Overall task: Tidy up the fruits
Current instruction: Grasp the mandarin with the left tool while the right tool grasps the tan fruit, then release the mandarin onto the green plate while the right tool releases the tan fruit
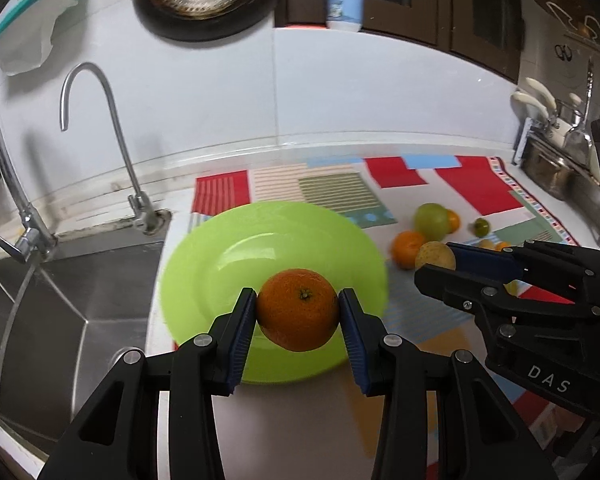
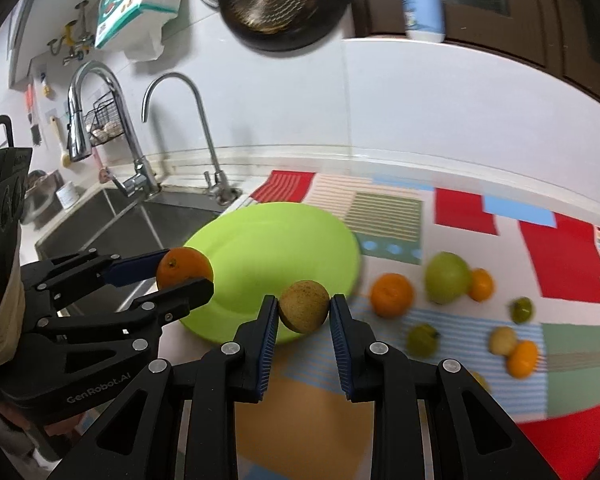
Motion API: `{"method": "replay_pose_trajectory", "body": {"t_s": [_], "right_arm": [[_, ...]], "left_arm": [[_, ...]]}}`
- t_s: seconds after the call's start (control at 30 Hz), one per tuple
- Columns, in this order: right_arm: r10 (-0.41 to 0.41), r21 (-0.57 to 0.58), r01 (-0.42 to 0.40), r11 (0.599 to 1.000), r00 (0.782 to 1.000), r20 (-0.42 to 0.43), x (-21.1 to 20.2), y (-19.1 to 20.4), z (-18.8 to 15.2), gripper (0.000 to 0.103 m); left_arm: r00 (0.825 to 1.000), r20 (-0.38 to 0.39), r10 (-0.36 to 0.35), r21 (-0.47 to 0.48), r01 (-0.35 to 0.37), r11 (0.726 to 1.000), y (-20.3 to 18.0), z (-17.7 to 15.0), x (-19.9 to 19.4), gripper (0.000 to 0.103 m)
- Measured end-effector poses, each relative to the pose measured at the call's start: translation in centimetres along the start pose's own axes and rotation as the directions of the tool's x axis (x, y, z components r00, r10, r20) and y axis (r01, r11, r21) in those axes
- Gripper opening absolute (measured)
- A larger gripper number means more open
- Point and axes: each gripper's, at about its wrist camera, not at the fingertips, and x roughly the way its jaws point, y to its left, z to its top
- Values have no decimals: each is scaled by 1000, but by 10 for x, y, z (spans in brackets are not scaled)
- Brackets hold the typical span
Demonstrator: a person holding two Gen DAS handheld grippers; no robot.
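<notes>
Left gripper clamped on an orange, held in the air over the near rim of the green plate. Right gripper clamped on a small brownish round fruit, held above the plate's right near edge. Plate sits at the left end of the patterned mat, beside the sink. Loose fruit on the mat right of the plate: another orange, green apple.

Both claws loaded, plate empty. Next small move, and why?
Probably carry the left claw forward and down over the green plate, then release. It grips the orange above the plate's near rim. The right claw holds the brown fruit beside it and can follow.
</notes>
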Motion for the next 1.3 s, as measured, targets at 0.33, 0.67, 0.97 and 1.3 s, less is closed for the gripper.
{"method": "replay_pose_trajectory", "body": {"t_s": [0.33,0.67,0.97,1.3], "right_arm": [[32,-34,-35,999,996,-81,56,17,10,28],[29,-17,-32,999,989,-143,89,13,12,28],[-18,30,21,999,996,-83,69,7,14,39],[-134,55,131,990,990,43,2,8,13,63]], "left_arm": [[998,-65,-13,-5,12,1000,31,-2,40,42],[992,-124,-27,-10,26,1000,40,-4,65,42],[998,-62,21,6,-20,1000,36,4,43,62],[998,61,21,-4,-21,1000,23,13,-12,86]]}}
